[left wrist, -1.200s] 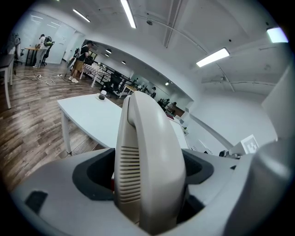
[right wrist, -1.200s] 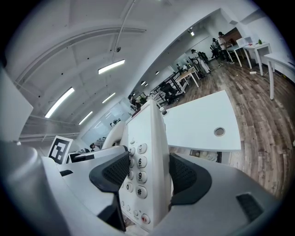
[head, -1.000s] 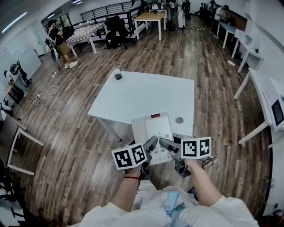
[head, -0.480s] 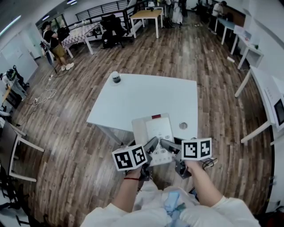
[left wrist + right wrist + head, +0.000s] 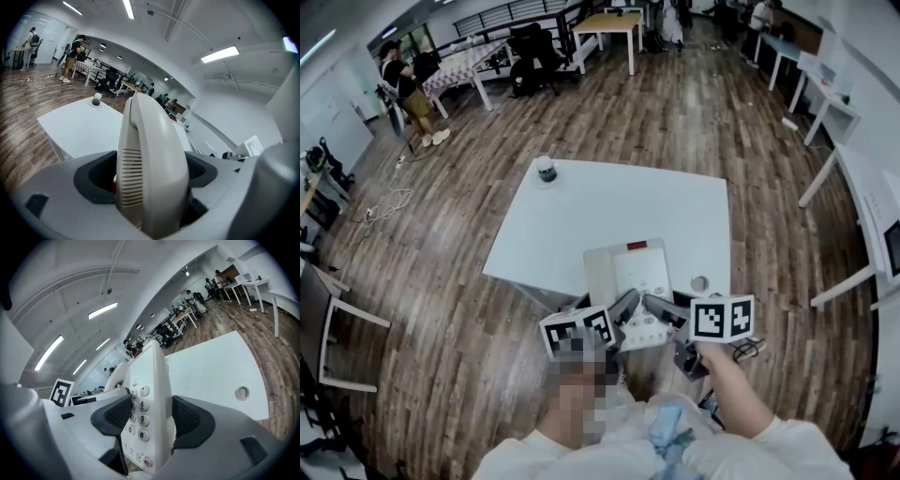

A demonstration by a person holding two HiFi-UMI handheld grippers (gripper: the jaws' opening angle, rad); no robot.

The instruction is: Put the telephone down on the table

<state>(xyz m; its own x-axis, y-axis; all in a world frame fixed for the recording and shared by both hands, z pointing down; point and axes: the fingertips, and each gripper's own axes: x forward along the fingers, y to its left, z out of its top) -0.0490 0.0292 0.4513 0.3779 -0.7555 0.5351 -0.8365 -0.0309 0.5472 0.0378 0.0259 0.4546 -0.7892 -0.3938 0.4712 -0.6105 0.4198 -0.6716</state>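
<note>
Two hand-held grippers carry a pale grey telephone (image 5: pixel 630 274) over the near edge of a white table (image 5: pixel 581 211), as the head view shows it. We see the left gripper (image 5: pixel 622 306) clamped on the phone's left side, its jaws closed on the handset (image 5: pixel 150 164), whose slotted earpiece end fills the left gripper view. The right gripper (image 5: pixel 662 308) is clamped on the opposite edge, its ribbed dark pads pressing either face of the body beside the number keys (image 5: pixel 140 418); the 6, 9 and # are legible there. The phone sits between the two tools with its near end out past the table edge, toward the person. Whether its far end touches the tabletop we cannot tell. A black-and-white marker cube (image 5: pixel 721 318) rides on the right gripper, and another (image 5: pixel 577 332) on the left. On the table's far left corner stands a small cup (image 5: pixel 547 170), well apart from the phone, and a round cable hole (image 5: pixel 700 283) lies just right of the phone. The room has a wooden floor (image 5: pixel 450 309), and a person (image 5: pixel 401 82) stands far off at the upper left.
</note>
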